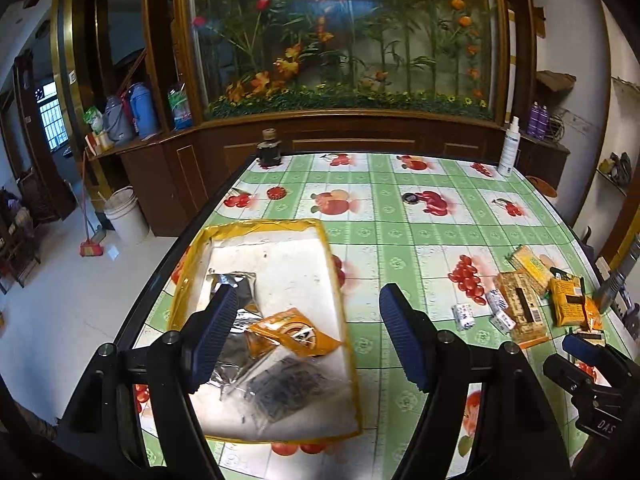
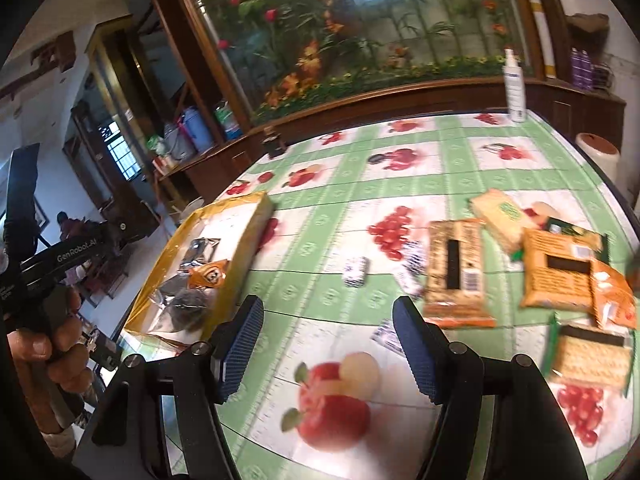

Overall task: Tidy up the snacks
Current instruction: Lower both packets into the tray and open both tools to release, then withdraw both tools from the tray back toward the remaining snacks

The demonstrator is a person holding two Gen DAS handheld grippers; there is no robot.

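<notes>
A shallow yellow-rimmed box (image 1: 320, 236) lies on the table's left side and holds a silver pouch (image 1: 236, 280), an orange packet (image 1: 296, 334) and a clear bag of dark bits (image 1: 284, 390). My left gripper (image 1: 312, 332) is open and empty above the box's near right part. The box also shows in the right wrist view (image 2: 244, 256). Loose snacks lie at the right: a tan cracker pack (image 2: 456, 268), an orange pack (image 2: 560, 276), a pale yellow pack (image 2: 500, 216), small white candies (image 2: 356, 272). My right gripper (image 2: 328, 344) is open and empty above the tablecloth.
The table (image 1: 384, 216) has a green checked fruit-print cloth. A white spray bottle (image 1: 509, 148) and a dark jar (image 1: 269, 150) stand at its far edge. A wooden cabinet with a flower display is behind. A white bucket (image 1: 126, 216) stands on the floor at left.
</notes>
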